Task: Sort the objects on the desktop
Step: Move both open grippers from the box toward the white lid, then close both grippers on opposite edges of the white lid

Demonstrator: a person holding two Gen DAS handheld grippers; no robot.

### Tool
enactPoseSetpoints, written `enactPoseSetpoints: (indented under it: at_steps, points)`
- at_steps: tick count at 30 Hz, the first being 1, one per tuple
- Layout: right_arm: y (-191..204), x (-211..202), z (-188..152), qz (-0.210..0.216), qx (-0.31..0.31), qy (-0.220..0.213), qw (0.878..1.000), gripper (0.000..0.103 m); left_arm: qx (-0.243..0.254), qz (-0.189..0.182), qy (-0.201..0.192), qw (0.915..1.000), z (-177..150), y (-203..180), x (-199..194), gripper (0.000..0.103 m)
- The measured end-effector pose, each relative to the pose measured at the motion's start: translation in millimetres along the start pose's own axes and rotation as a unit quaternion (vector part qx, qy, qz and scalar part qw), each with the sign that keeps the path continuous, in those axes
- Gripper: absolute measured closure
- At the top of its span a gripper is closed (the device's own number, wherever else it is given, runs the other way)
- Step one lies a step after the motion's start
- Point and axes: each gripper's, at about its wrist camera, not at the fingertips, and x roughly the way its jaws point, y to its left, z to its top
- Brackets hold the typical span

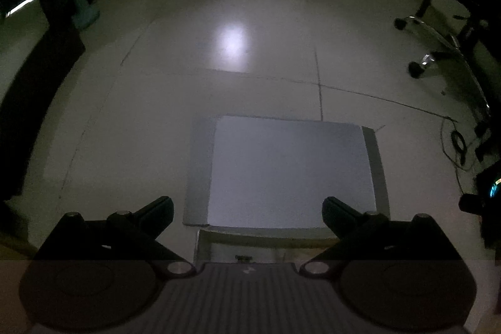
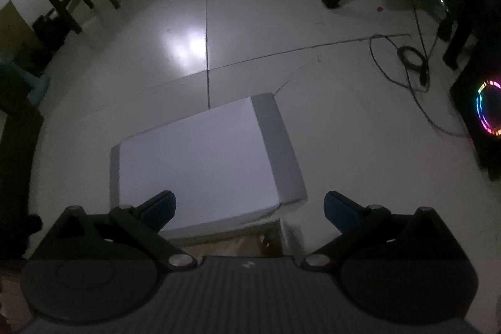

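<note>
Both the left tongs [image 1: 248, 210] and right tongs [image 2: 249, 205] are spread wide, grasping nothing. No sortable object shows; only a white board [image 1: 291, 168] lying below. It looks stiff, light and smooth, best pinched at an edge.

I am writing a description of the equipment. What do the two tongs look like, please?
Both look alike: a ribbed grey body with a small pale mark, black angled link arms with silver round pivots, and large dark round discs at each side. The left tongs have black fingers. The right tongs have blue pads on their fingers. No hand, sleeve or cable on them is visible.
</note>
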Motion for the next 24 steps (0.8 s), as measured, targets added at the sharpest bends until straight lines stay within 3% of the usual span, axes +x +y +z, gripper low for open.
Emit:
enactPoseSetpoints:
  at_steps: [15, 20, 24]
  points:
    - [-28.2, 98.9, 31.5, 0.001, -0.008, 0.026, 1.000, 0.000, 0.029, 0.008, 0.039, 0.9988, 23.6, 8.8, 115.2, 0.000]
    - [-29.2, 127.6, 39.9, 0.000, -0.050, 0.039, 0.998, 0.000, 0.089, 0.017, 0.043, 0.9949, 21.6, -2.1, 144.2, 0.000]
    - [-32.8, 152.2, 48.4, 0.009, -0.037, 0.040, 0.998, 0.000, 0.073, 0.010, 0.054, 0.9958, 22.1, 1.9, 170.7, 0.000]
